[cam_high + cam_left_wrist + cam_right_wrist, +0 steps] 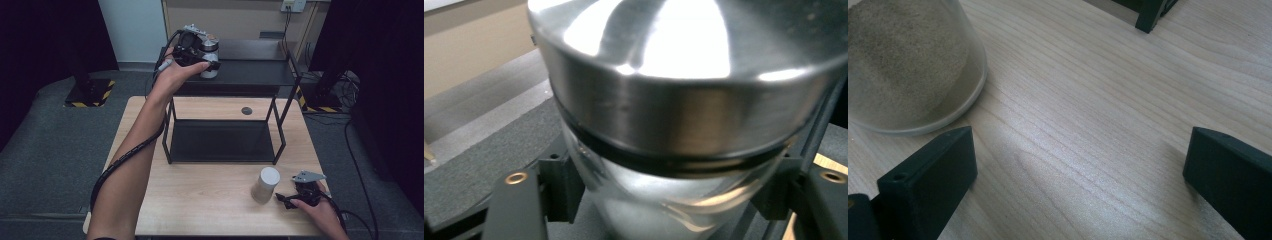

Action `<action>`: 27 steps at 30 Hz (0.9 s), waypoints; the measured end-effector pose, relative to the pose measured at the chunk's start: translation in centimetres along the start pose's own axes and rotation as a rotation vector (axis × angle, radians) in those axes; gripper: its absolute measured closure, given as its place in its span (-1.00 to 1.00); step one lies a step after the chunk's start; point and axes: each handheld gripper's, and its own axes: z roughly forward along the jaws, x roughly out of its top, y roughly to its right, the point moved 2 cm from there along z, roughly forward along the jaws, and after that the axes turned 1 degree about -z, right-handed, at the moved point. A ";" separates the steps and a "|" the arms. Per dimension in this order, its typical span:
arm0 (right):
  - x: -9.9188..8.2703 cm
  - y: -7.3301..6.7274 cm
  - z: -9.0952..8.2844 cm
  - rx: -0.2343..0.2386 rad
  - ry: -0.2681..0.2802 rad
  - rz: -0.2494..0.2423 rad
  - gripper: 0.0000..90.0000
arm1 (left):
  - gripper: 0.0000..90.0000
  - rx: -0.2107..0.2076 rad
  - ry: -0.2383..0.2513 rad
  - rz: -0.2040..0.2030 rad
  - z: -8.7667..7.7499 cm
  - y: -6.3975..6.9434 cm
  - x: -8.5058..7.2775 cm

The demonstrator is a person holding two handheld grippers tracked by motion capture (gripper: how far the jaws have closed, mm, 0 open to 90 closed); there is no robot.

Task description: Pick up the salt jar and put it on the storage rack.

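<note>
In the high view, the left gripper [202, 59] is reaching over the top shelf of a black rack [280, 75] and bracketing a glass jar with a steel lid [210, 57] that is standing on that shelf. My judgement is that the jar is sitting near the shelf's front edge, so a sideways drag while pulling away could be tipping it off onto the table [200, 200] below. The right gripper [290, 198] is resting on the table, just beside a second jar with a white lid [266, 184].

In the left gripper view, the steel-lidded jar [674, 100] is filling the space between the two black jaws. The pads are sitting right at its glass body, and I cannot tell whether they are pressing it or standing just clear.

In the right gripper view, the jaws are standing wide apart with bare wood between them. The second jar [903, 70], holding something sandy, is sitting just beyond one jaw tip, untouched. A careless swing here could be knocking it over.
</note>
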 end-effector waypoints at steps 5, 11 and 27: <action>0.0 0.0 0.0 0.000 0.000 -0.001 -0.97 | -0.82 0.024 0.004 0.015 -0.8 0.5 -0.2; 0.0 0.0 0.0 0.000 0.000 -0.001 -0.97 | -0.93 0.036 0.010 0.067 -2.3 1.2 -0.3; 0.0 0.0 0.0 0.000 0.000 0.001 -0.97 | -0.94 0.017 0.089 0.131 -7.5 4.6 -3.8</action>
